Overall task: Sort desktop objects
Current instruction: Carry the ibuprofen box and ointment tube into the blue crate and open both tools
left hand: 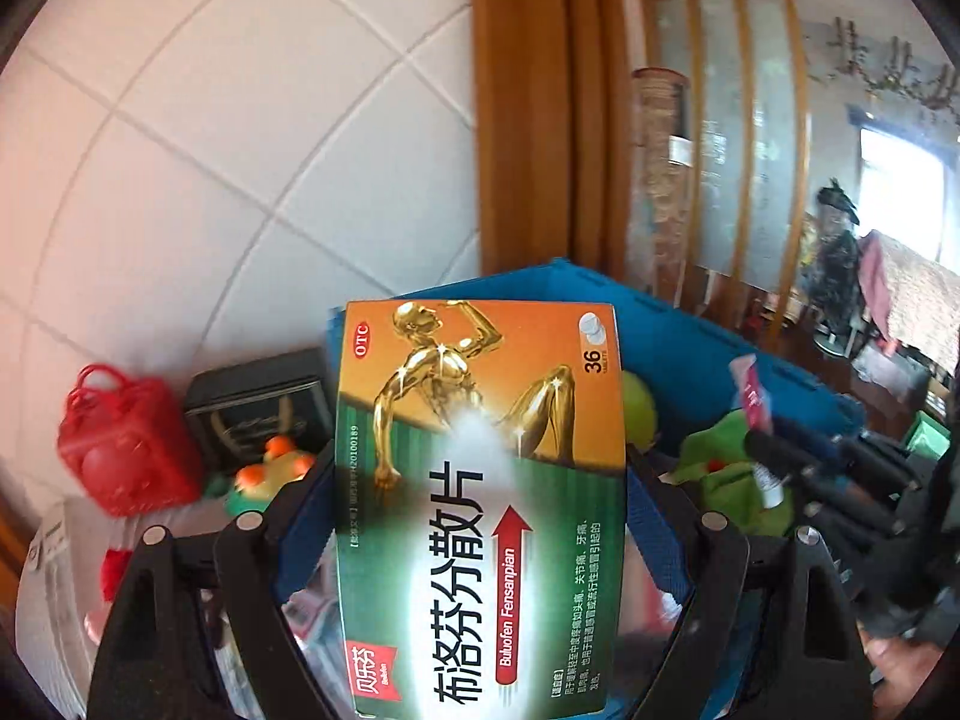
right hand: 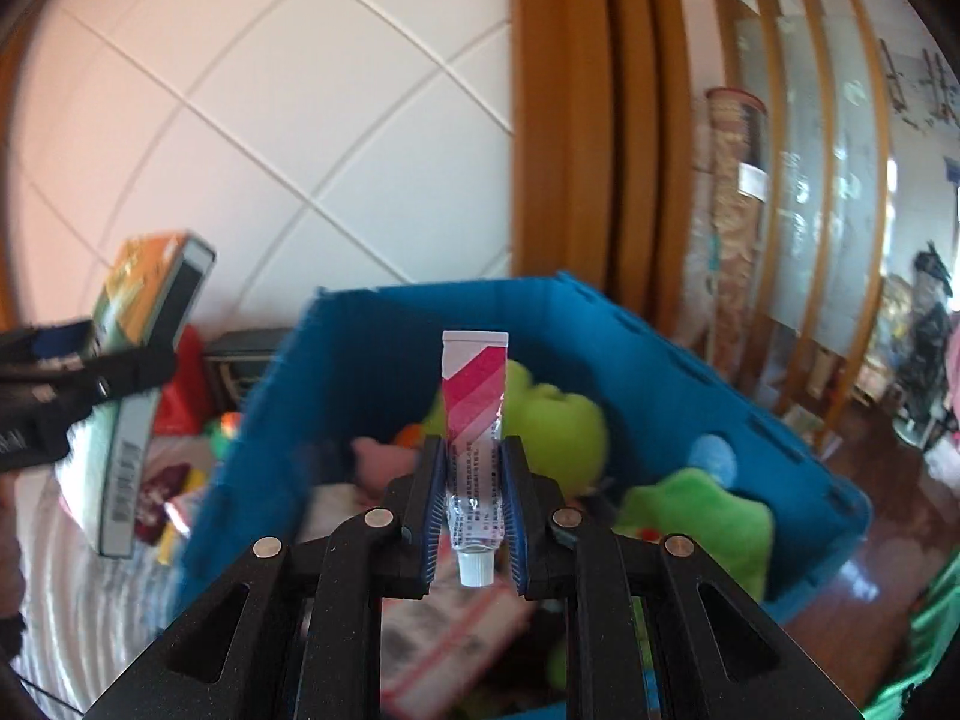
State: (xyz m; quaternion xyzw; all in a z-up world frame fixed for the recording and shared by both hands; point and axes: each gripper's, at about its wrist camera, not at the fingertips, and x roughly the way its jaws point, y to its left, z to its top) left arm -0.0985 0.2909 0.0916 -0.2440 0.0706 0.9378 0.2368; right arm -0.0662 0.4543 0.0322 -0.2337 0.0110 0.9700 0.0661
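Observation:
My left gripper [left hand: 480, 480] is shut on an orange and green medicine box [left hand: 480, 504], holding it up just left of a blue storage bin [left hand: 690, 348]. The box also shows in the right wrist view [right hand: 150, 324] at the left, with the left gripper [right hand: 90, 384] around it. My right gripper [right hand: 471, 468] is shut on a small pink and white striped tube [right hand: 474, 420], cap toward the camera, held above the blue bin [right hand: 372, 348]. In the left wrist view the right gripper [left hand: 780, 462] and the tube [left hand: 753, 390] appear at the right.
The bin holds green plush toys [right hand: 564, 426], a pink item [right hand: 375, 456] and printed packets [right hand: 456, 630]. Left of the bin lie a red mesh bag [left hand: 126, 450], a black tin [left hand: 258, 408], an orange and green toy [left hand: 270, 474]. A white tiled wall and wooden door frame [left hand: 528, 102] stand behind.

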